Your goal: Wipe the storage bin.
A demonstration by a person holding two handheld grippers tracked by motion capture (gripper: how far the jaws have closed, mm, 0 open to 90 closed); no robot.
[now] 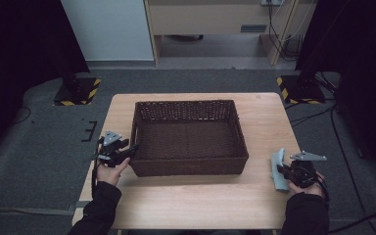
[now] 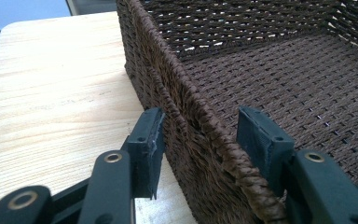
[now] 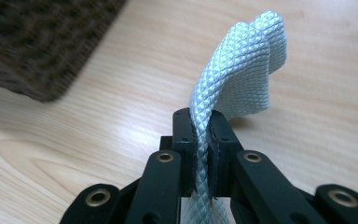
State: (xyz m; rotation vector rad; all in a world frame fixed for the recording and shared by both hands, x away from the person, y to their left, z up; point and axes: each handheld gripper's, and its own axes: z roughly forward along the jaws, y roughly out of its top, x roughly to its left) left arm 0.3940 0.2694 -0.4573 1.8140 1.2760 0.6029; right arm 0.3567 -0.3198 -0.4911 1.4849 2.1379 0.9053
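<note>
The pale blue cloth (image 3: pixel 235 70) was pinched in the right gripper (image 1: pixel 290 174), whose jaws were shut tight on its quilted weave; in the right gripper view the cloth rose between them and flopped over away from the camera. In the high view it stood near the right edge of the table (image 1: pixel 186 200), a narrow strip with its long axis running near to far, just left of the hand that held it.

The woven basket (image 1: pixel 191 169) lay to the left of the cloth, apart from it, with bare tabletop between; its right wall was the side nearest the cloth. So the likely move was a carry leftward and up over that rim, and the right hand was plainly the nearer one for it.

At the basket's near left corner the left gripper (image 1: pixel 127 152) straddled the wall: in the left gripper view one jaw stood outside against the weave and the other inside, clear of it, so the jaws were partly open and not clamping the rim (image 2: pixel 205 116).
</note>
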